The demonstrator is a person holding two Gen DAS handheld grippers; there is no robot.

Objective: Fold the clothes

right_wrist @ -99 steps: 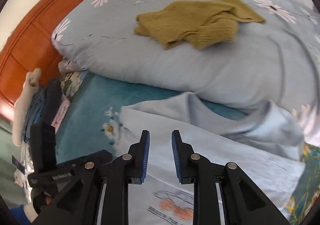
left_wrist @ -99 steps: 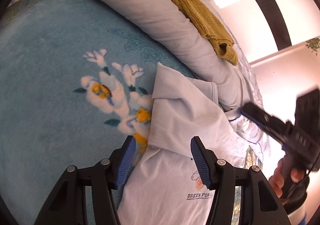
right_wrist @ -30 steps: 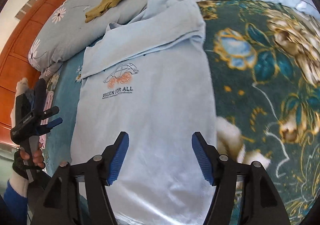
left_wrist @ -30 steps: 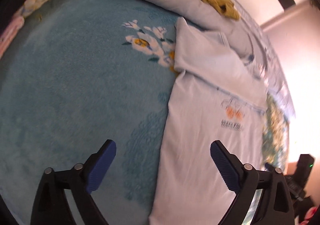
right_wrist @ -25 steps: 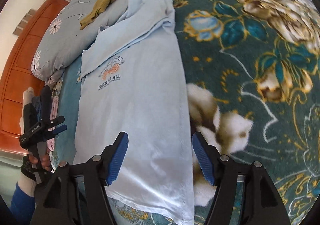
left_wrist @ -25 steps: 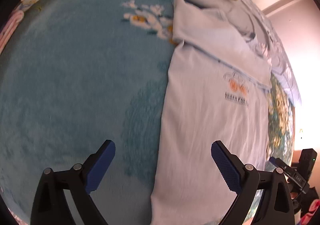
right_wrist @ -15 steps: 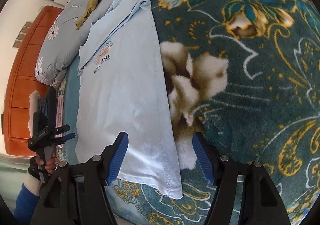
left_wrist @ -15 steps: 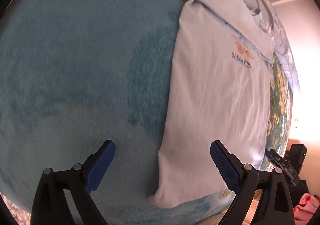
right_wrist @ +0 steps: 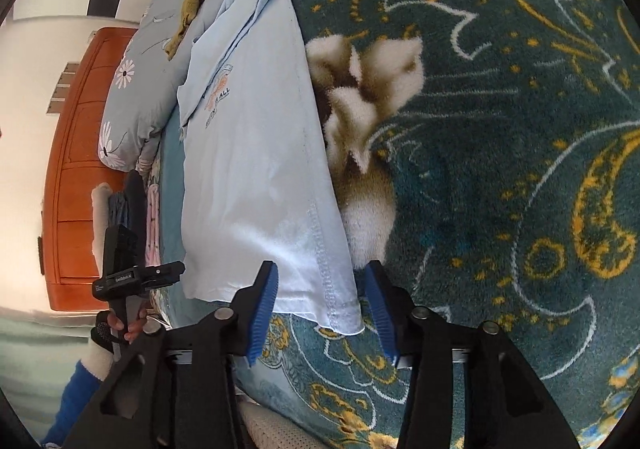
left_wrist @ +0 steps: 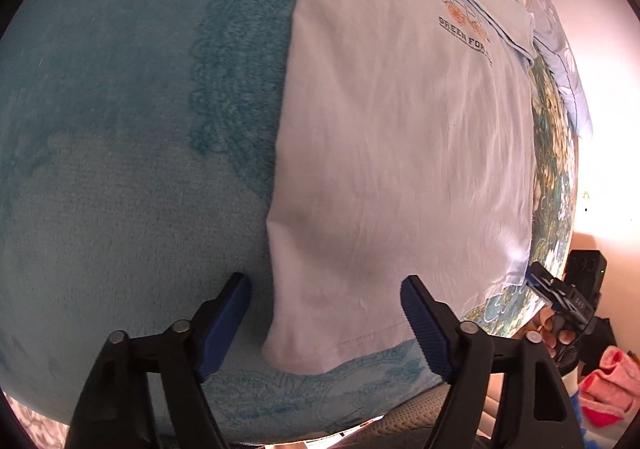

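Two grippers are shown at the hem corners of a light-blue T-shirt (left_wrist: 400, 153) laid flat on a teal blanket (left_wrist: 120, 153). Left gripper (left_wrist: 326, 325) and right gripper (right_wrist: 322, 313): jaws closing, hem corners between, not yet pinched.

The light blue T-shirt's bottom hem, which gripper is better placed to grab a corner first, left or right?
Right, probably. The right gripper already straddles the T-shirt hem corner, jaws closing around it, pads not yet pressing. The left gripper brackets its corner more loosely, jaws closing but wider.
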